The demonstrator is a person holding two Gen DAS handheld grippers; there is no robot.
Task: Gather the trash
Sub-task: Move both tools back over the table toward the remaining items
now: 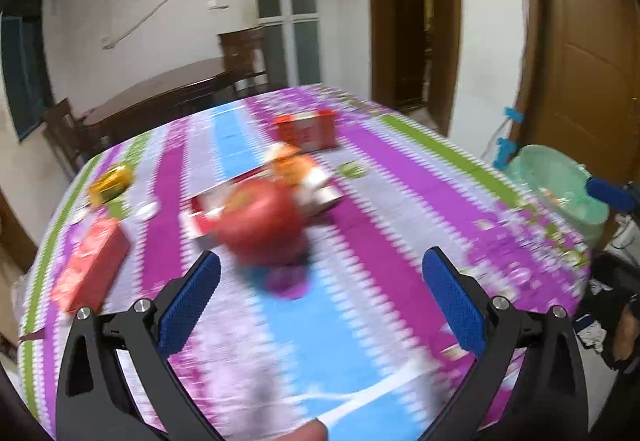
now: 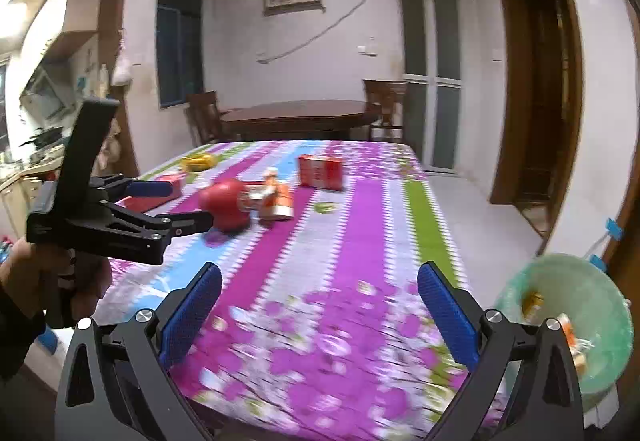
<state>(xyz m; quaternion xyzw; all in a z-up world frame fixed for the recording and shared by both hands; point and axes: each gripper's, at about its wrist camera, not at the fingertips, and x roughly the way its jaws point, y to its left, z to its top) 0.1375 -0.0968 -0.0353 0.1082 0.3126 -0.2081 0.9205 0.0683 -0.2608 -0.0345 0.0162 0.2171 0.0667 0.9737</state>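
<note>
Trash lies on the striped tablecloth (image 1: 400,201): a red round thing (image 1: 260,221) beside an orange bottle (image 1: 292,165), a red box (image 1: 308,129) behind them, another red box (image 1: 92,265) at the left, a yellow item (image 1: 110,183) and a small green wrapper (image 1: 352,169). My left gripper (image 1: 322,255) is open and empty, just short of the red round thing. My right gripper (image 2: 320,268) is open and empty over the near part of the cloth (image 2: 340,241). The right wrist view shows the left gripper (image 2: 192,203) next to the red round thing (image 2: 226,205).
A green-lined bin (image 2: 600,289) with trash in it stands on the floor off the table's right edge; the left wrist view shows the bin (image 1: 560,169) too. A dark wooden table (image 2: 296,113) with chairs stands behind. A doorway (image 2: 540,81) opens at the right.
</note>
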